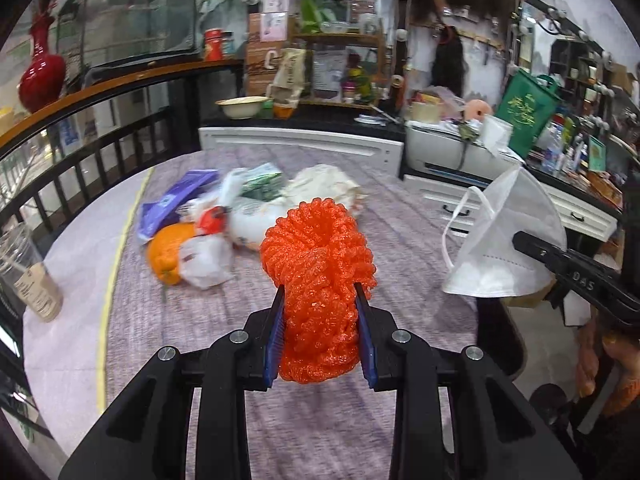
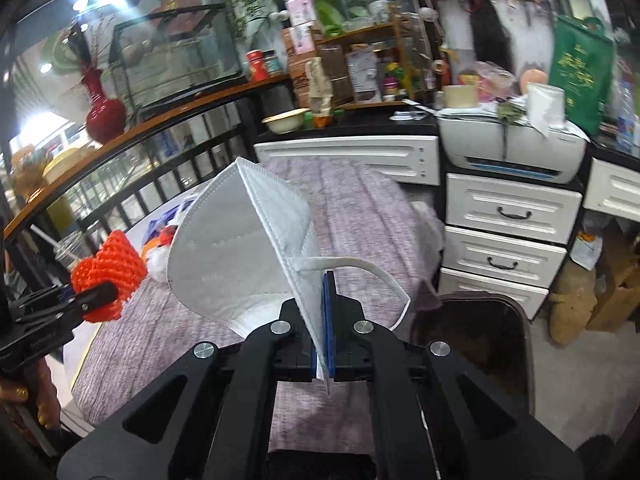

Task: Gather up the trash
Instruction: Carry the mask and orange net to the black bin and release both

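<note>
Two pieces of trash are up off the table (image 1: 320, 168) at once. Your left gripper (image 1: 320, 292) has its blue pads (image 1: 274, 344) pinching an orange foam fruit net (image 1: 318, 280), the net bulging out above the fingertips and hanging over the near middle of the purple tablecloth. Your right gripper (image 2: 326, 280) has its jaws pressed tight on the edge of a folded white face mask (image 2: 240, 240), the mask standing up from the pads with one ear loop (image 2: 372, 272) curling off to the right. A dark bin (image 2: 480, 340) sits just past the table's right edge, below the white drawers (image 2: 508, 216). More litter lies toward the far left of the table: an orange (image 1: 168, 256), crumpled white plastic bags (image 1: 208, 260) and a purple wrapper (image 1: 176, 200). At the left edge stands a clear plastic cup (image 1: 28, 272) with a straw.
</note>
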Tool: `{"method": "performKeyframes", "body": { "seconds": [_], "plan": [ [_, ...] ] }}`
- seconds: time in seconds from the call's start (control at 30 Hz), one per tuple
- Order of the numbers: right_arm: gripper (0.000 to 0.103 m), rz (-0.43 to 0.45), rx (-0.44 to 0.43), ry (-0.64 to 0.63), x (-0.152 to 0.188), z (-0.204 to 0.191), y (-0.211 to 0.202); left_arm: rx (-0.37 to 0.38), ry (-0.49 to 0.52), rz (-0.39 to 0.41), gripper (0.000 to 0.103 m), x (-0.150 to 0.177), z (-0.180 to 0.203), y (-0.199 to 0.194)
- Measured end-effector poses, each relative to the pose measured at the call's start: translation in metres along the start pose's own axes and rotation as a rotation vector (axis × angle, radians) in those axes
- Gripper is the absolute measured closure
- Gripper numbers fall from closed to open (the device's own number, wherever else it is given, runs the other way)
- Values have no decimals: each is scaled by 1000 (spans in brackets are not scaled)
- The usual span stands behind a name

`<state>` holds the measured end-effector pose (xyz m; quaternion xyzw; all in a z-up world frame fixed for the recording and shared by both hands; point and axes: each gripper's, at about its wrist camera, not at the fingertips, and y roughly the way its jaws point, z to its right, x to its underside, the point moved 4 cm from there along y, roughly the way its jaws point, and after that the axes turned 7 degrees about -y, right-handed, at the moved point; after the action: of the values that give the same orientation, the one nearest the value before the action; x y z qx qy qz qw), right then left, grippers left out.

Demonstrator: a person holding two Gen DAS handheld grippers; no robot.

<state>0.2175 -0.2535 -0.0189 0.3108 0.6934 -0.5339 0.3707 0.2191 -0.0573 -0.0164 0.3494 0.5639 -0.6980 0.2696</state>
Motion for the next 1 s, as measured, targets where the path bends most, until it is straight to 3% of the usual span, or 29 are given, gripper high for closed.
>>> {"method": "performKeyframes", "body": {
  "seconds": [0.3,0.63,0.93,1.0],
  "plan": [
    [99,-73,144,159,35,87,12,103,87,-27,72,4,71,17],
    [99,-328,257,268,114,163,90,156,169,-68,72,6,123,44],
    [98,-493,294,307,173,183,132,168,192,-154,72,15,145,77],
    [90,-510,292,326,181,184,135,168,203,-166,72,17,150,82]
  ]
}}
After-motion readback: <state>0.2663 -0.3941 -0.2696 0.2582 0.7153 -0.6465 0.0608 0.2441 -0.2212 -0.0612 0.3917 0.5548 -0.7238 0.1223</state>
